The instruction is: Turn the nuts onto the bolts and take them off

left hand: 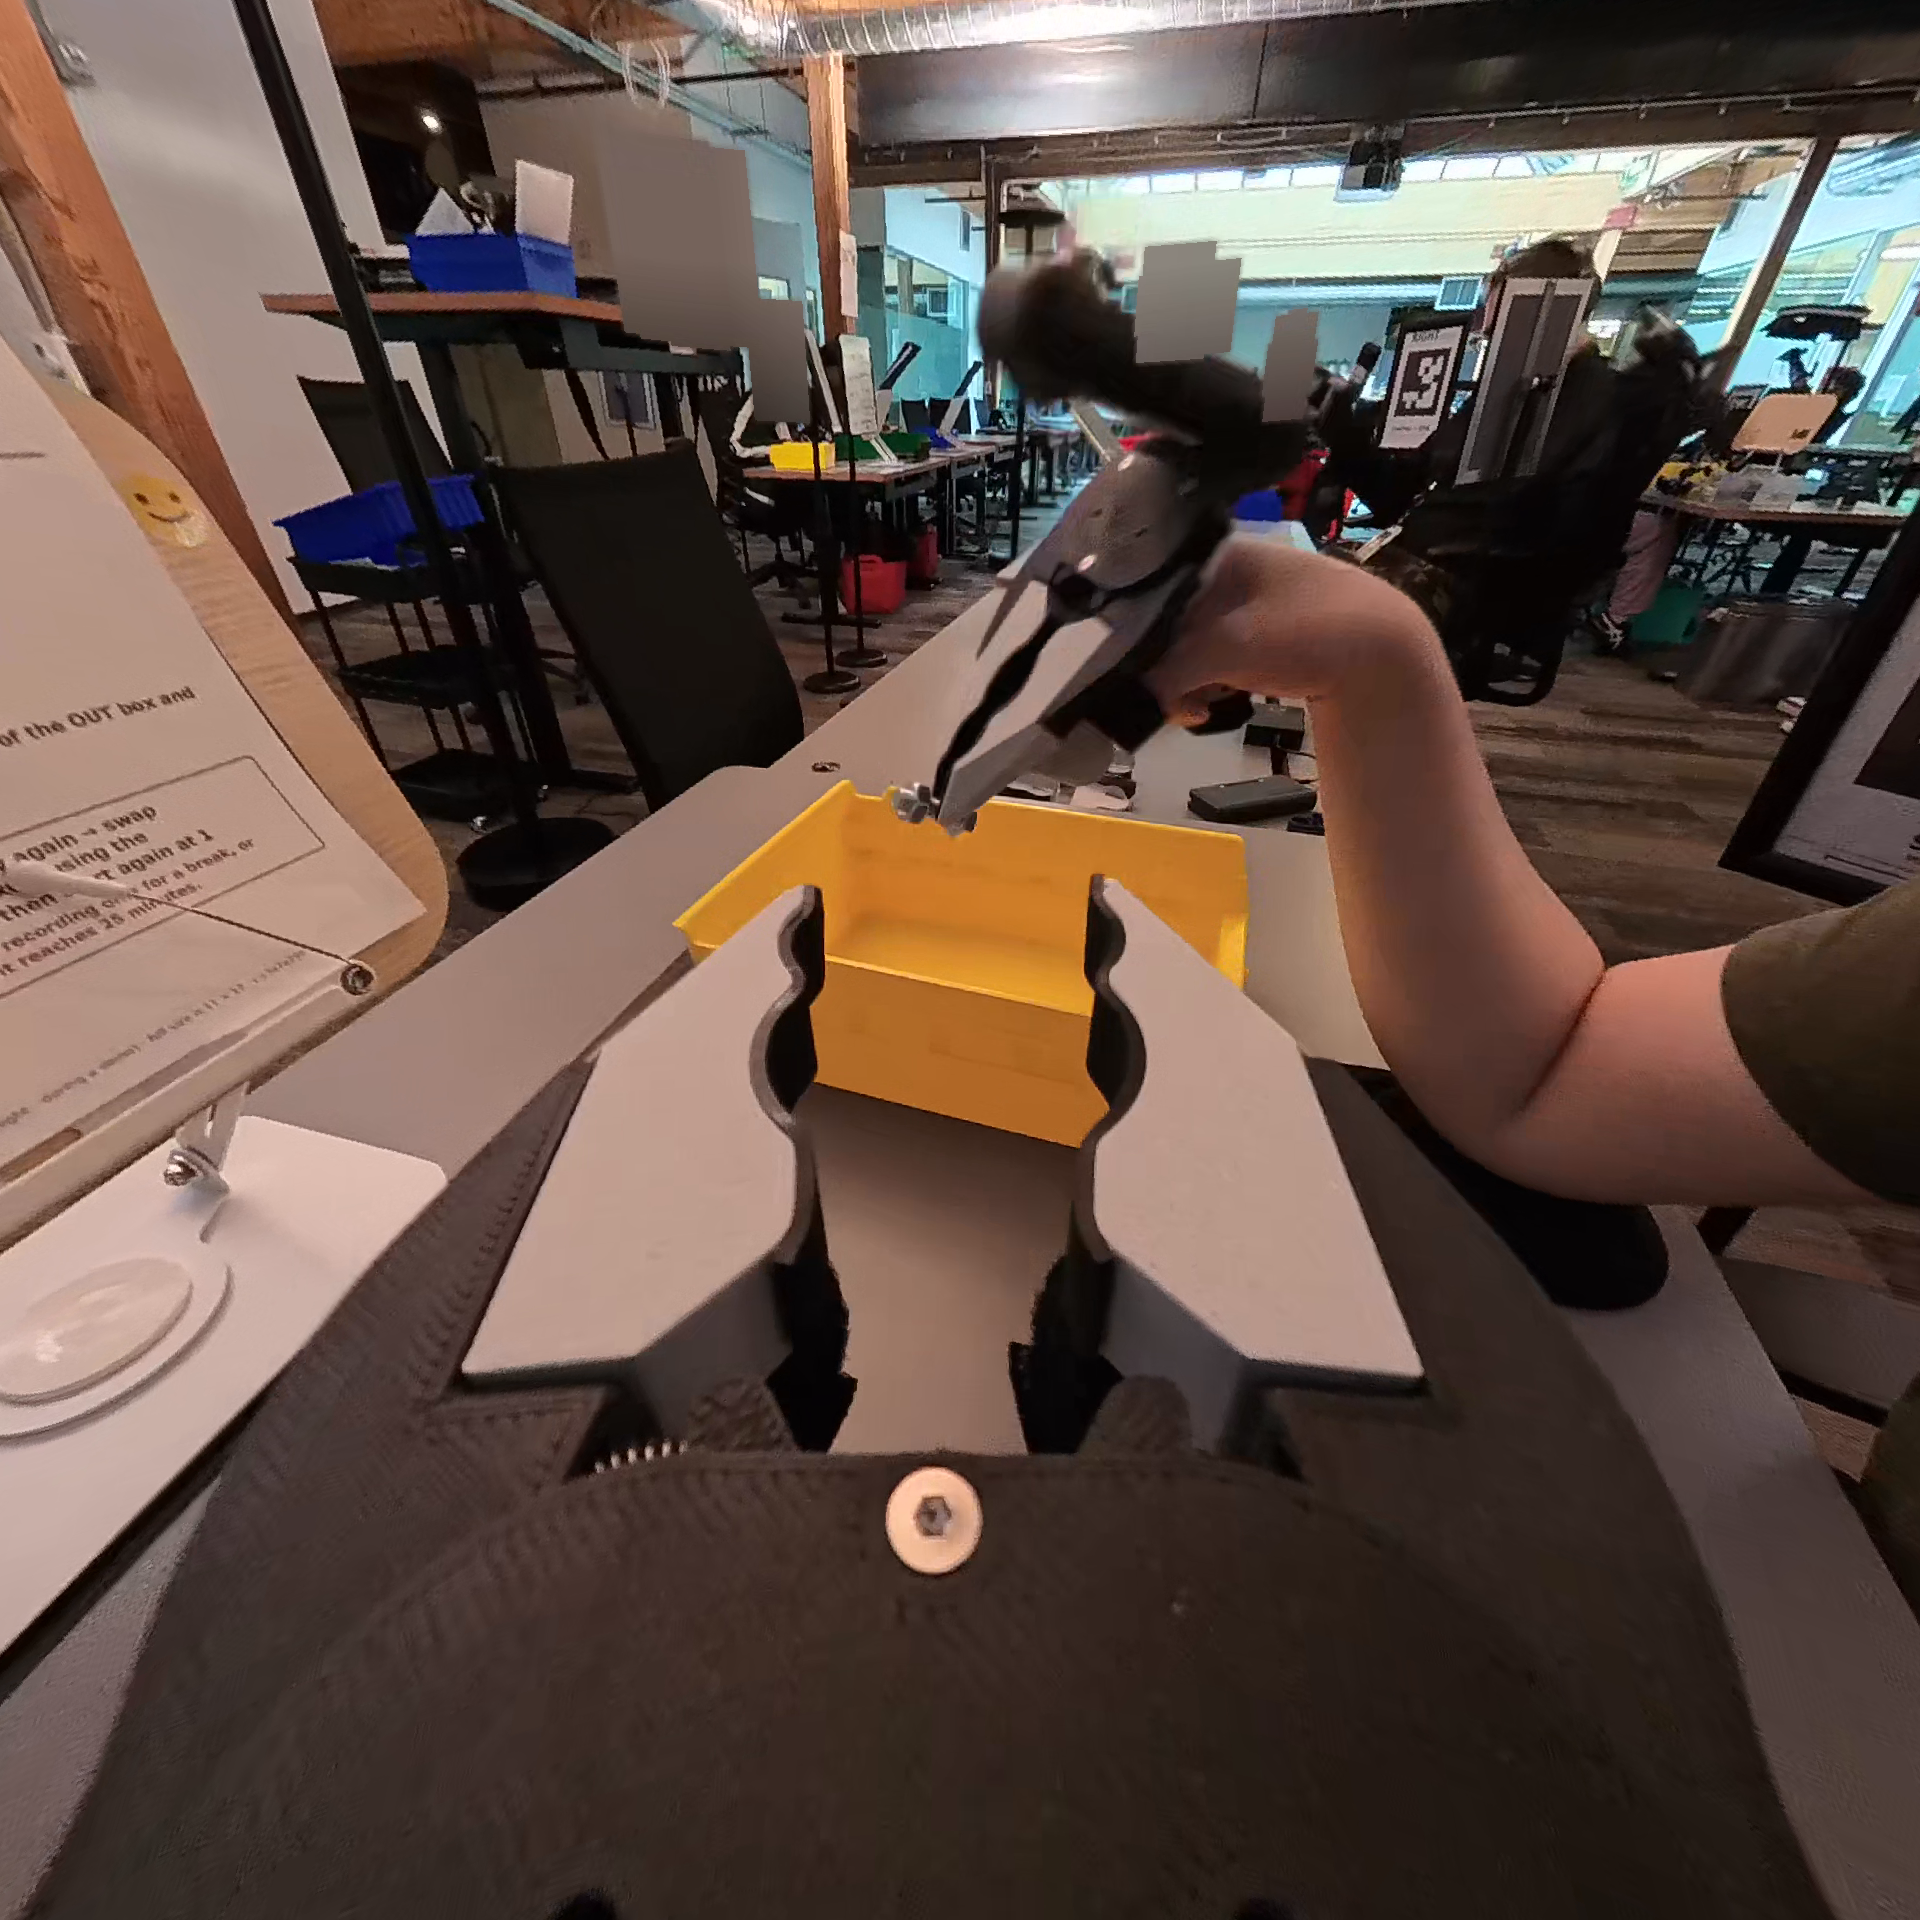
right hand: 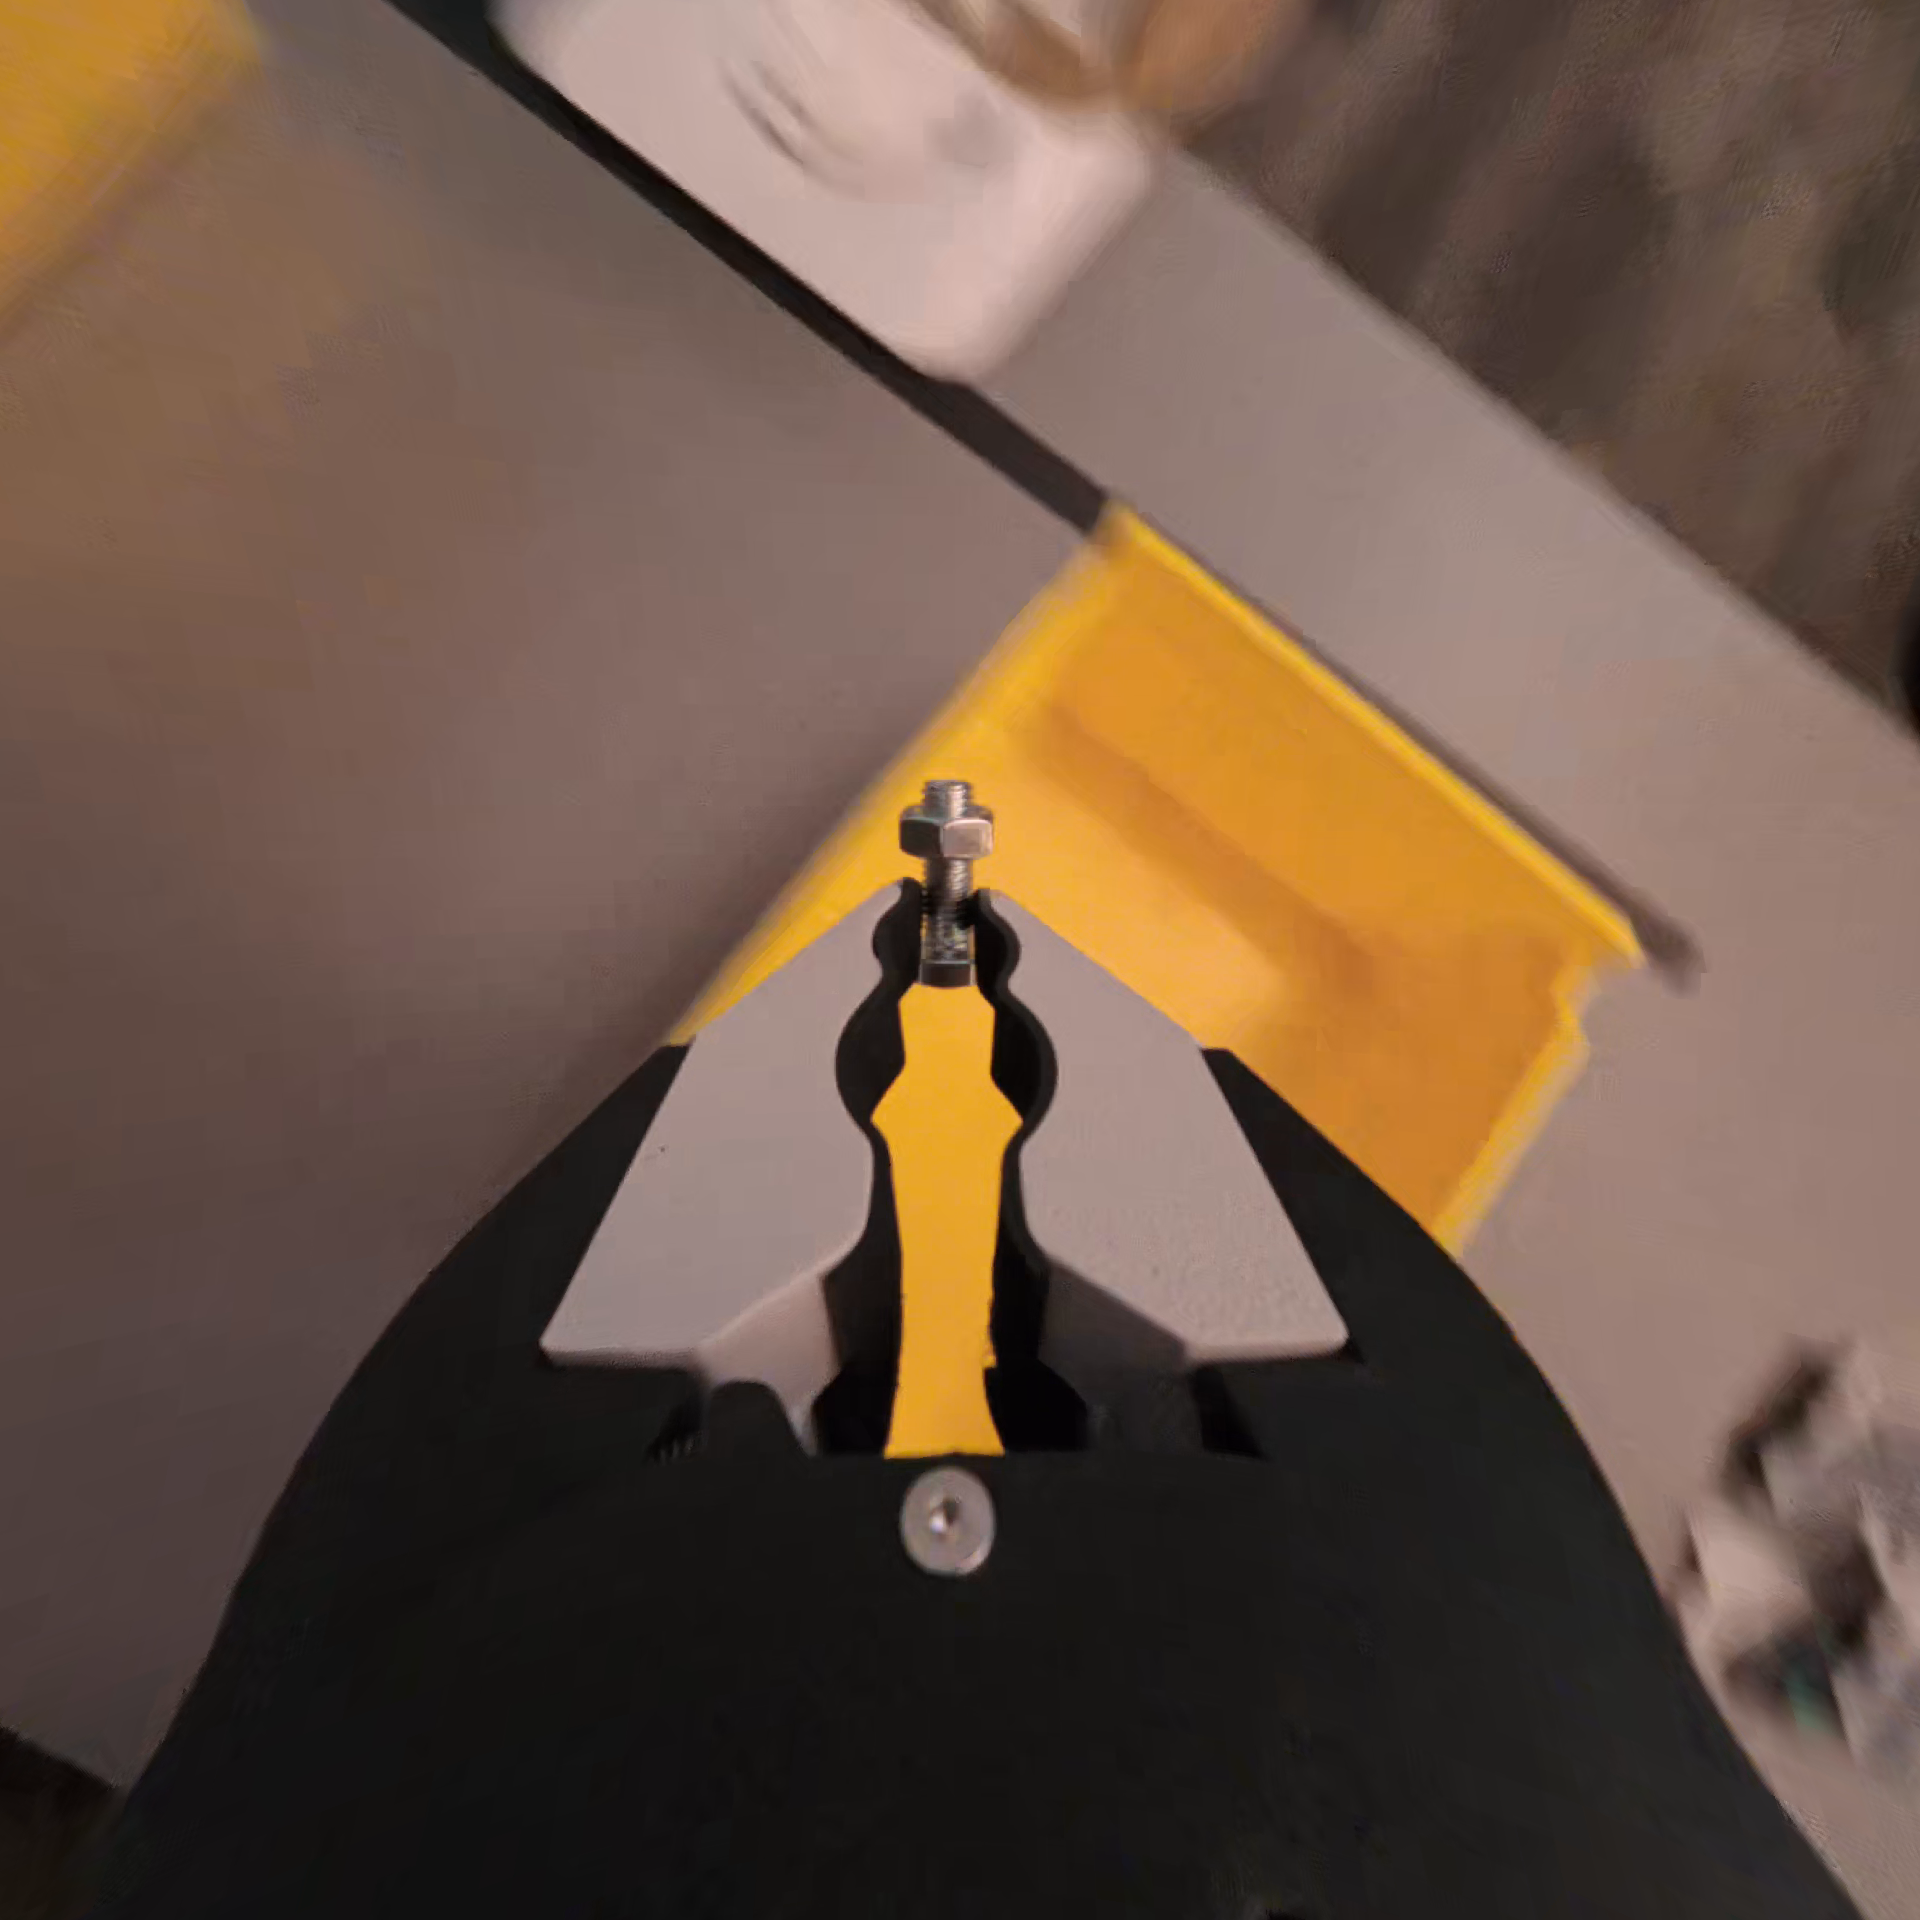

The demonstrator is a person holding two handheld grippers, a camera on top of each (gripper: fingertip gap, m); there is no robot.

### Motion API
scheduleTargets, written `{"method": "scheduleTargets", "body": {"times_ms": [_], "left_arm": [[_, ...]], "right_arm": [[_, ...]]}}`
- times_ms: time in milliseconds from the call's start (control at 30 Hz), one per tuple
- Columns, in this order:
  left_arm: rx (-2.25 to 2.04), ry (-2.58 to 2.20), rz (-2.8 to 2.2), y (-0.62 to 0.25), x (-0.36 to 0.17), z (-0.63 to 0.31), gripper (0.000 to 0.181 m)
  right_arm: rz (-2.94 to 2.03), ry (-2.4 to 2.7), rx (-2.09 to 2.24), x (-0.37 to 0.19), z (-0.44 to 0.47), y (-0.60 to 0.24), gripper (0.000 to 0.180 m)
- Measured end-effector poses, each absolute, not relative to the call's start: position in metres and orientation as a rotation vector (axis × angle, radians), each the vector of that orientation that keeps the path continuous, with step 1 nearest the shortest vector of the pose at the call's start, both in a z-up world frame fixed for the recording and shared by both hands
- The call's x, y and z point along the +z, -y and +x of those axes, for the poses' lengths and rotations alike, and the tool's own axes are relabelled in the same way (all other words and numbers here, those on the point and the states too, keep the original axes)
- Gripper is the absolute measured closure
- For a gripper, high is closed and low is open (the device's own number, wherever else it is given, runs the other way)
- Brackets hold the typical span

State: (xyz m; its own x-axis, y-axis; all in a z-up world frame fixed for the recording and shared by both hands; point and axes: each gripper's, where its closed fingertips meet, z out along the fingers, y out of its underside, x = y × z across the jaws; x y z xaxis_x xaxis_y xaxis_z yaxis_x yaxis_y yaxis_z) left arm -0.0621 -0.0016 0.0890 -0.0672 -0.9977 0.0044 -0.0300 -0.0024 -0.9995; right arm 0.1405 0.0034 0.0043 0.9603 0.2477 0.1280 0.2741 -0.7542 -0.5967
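Note:
My right gripper (right hand: 945,914) is shut on a silver bolt (right hand: 945,914) with a hex nut (right hand: 945,833) threaded near its free end. It holds the bolt above the edge of a yellow bin (right hand: 1299,883). In the left wrist view the right gripper (left hand: 951,810) shows with the bolt and nut (left hand: 920,802) over the far rim of the yellow bin (left hand: 997,966). My left gripper (left hand: 951,935) is open and empty, just in front of the bin, above the grey table (left hand: 520,1018).
A document stand with a printed sheet (left hand: 135,883) and its white base (left hand: 156,1299) sits at the left. A person's bare arm (left hand: 1455,914) reaches in from the right. Black devices (left hand: 1252,798) lie behind the bin. A second yellow bin corner (right hand: 94,125) shows far left. One gripper's finger ends stand about 20 cm off the other's.

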Motion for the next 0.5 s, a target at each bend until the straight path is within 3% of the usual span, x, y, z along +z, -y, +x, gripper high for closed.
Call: {"method": "scheduleTargets", "body": {"times_ms": [67,233,500], "left_arm": [[-1.250,-1.298,-1.216,0.003,0.084,-0.060,0.131],[-1.237,-1.330,-1.228,0.006,0.079,-0.057,0.131],[-1.245,-1.328,-1.228,0.005,0.081,-0.059,0.133]], "right_arm": [[-2.663,0.163,-0.216,-0.029,0.197,0.013,0.172],[-2.953,-0.034,-0.066,-0.095,0.239,0.042,0.172],[-3.133,-0.119,-0.119,-0.137,0.255,0.052,0.172]]}}
